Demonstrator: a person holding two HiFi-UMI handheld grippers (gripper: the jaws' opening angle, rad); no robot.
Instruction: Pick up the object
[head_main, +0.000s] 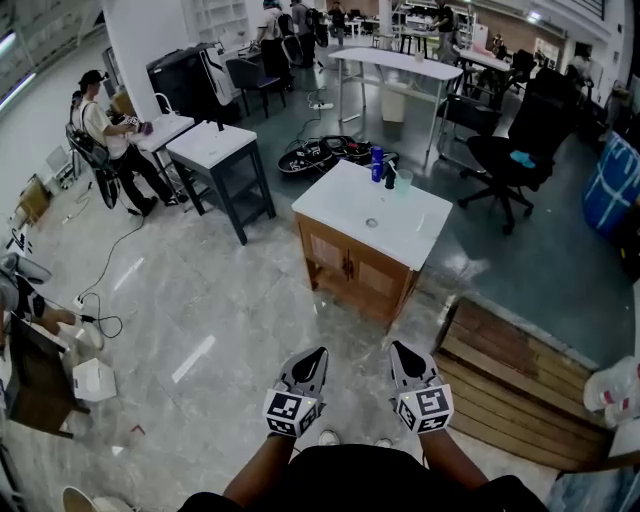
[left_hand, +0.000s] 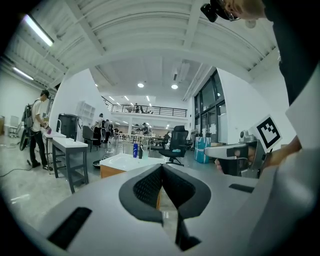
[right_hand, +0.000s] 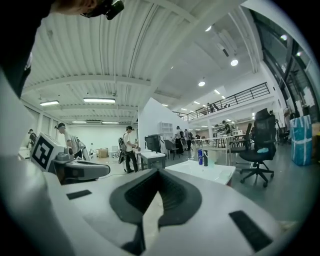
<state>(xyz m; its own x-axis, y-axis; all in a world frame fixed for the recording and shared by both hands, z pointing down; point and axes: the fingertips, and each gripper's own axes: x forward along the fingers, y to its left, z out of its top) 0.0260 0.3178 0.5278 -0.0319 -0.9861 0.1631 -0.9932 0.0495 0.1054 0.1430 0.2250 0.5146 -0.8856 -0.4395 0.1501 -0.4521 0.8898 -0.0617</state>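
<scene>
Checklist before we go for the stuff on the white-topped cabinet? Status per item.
1. Left gripper empty: ok, jaws together on nothing.
2. Right gripper empty: ok, likewise.
3. Jaws opened for a grasp: not ok, both shut.
4. Cabinet in reach: likely not ok, a stretch of floor lies between.
5. Target chosen: cannot tell; blue can and dark bottle stand together at the far edge.
</scene>
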